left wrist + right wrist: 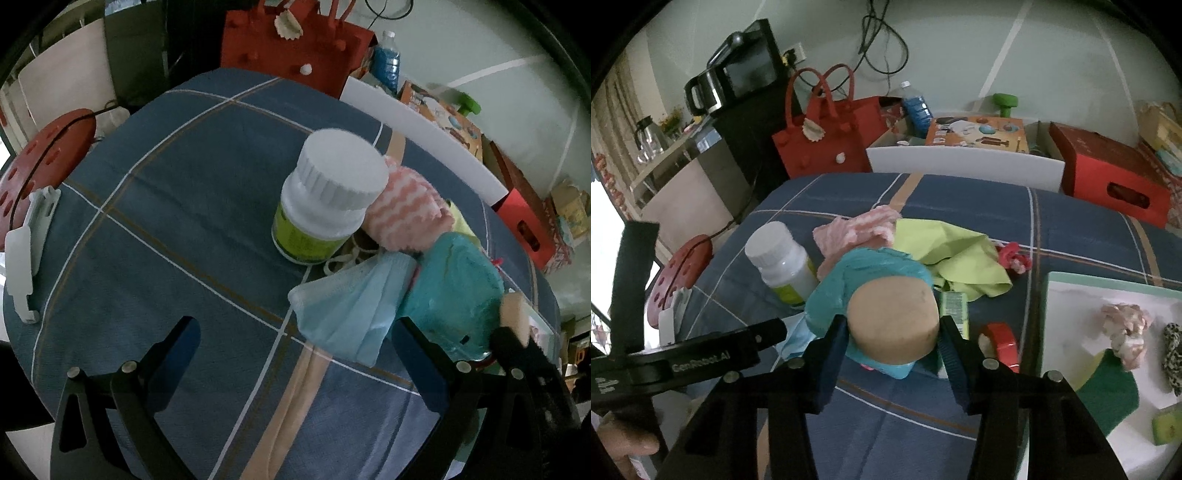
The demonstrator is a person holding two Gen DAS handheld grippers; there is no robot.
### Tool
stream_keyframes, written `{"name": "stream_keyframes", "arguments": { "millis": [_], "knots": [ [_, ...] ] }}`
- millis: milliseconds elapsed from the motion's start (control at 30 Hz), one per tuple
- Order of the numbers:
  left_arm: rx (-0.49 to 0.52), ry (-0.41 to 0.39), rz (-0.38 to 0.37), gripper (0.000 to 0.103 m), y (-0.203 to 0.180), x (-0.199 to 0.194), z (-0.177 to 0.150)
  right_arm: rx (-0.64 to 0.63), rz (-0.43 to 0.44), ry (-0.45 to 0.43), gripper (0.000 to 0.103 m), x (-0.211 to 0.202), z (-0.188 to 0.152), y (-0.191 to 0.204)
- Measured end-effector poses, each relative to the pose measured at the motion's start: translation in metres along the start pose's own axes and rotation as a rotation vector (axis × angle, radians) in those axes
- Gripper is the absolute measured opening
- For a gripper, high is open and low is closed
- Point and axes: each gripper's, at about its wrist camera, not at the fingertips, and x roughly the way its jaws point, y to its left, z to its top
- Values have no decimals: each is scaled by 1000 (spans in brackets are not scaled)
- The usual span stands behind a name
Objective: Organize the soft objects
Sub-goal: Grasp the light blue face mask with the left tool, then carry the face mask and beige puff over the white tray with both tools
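Partly, the tan sponge (894, 317) hides the teal object (871, 269).

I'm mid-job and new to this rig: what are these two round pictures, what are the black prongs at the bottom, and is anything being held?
There is no robot arm here. A person holds a two-finger gripper in each hand, and a fisheye camera on each looks along its fingers, so the black prongs are those fingers.

The left wrist view shows the left gripper open over the blue plaid tablecloth, holding nothing. Ahead stand a white-capped bottle with a green label, a pink-and-white fuzzy cloth, a light blue face mask and a teal soft lump.

In the right wrist view, the right gripper has its pads pressed on a round tan sponge above that teal lump. To its right, a white tray already holds several soft items.
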Motion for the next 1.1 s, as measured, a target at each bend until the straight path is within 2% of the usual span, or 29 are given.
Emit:
{"name": "stream_keyframes", "arguments": {
  "millis": [300, 467, 633, 700, 767, 833, 967, 1100],
  "knots": [
    [86, 40, 69, 103, -15, 15, -3, 42, -23, -5, 53, -11, -1, -22],
    [116, 71, 66, 103, -24, 28, -3, 60, -29, -7, 53, -14, -1, -30],
    [124, 68, 30, 101, -30, 32, -5, 69, -30, -6, 53, -15, -2, -35],
    [126, 72, 21, 93, -32, 35, -4, 72, -29, -5, 53, -15, -3, -36],
    [120, 83, 10, 79, -32, 39, -3, 72, -29, -5, 53, -15, -3, -36],
    [108, 101, 1, 74, -31, 45, -2, 73, -31, -4, 53, -15, -3, -37],
    [98, 105, -14, 50, -29, 48, 1, 80, -33, -3, 53, -16, -5, -41],
    [99, 100, -31, 40, -31, 48, 1, 83, -35, 4, 53, -15, -6, -44]
  ]
}}
